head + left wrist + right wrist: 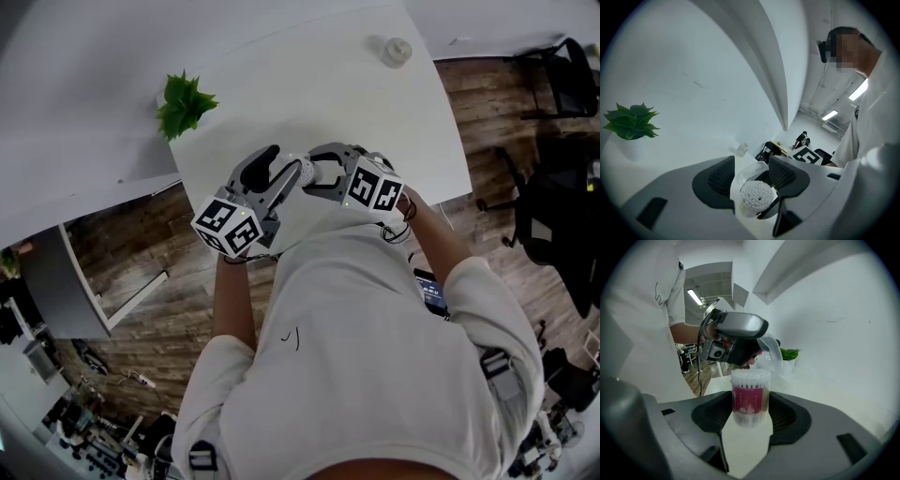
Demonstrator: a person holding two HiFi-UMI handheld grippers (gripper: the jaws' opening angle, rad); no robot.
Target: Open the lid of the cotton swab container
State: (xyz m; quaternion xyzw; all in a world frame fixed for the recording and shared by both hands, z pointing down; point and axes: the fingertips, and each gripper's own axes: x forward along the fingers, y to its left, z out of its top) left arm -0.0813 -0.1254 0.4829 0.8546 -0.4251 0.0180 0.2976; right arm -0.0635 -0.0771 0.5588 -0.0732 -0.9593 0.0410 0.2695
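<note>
The cotton swab container (750, 397), a clear tub with a red label and packed white swabs, stands upright between the pads of my right gripper (750, 405), which is shut on its sides. My left gripper (738, 338) hovers right above it and is shut on the clear lid (771, 353), which is raised off the tub's mouth. In the left gripper view the swab tips (756, 196) show uncovered below the jaws, with the lid (749, 169) pinched between them. In the head view both grippers meet over the near part of the white table (309, 84), left gripper (272, 173) facing right gripper (323, 171).
A small green potted plant (185, 103) (630, 123) stands at the table's left edge. A small clear jar (397, 50) sits at the far right corner. Black chairs (553, 202) stand on the wood floor to the right. The person's body is close to the near table edge.
</note>
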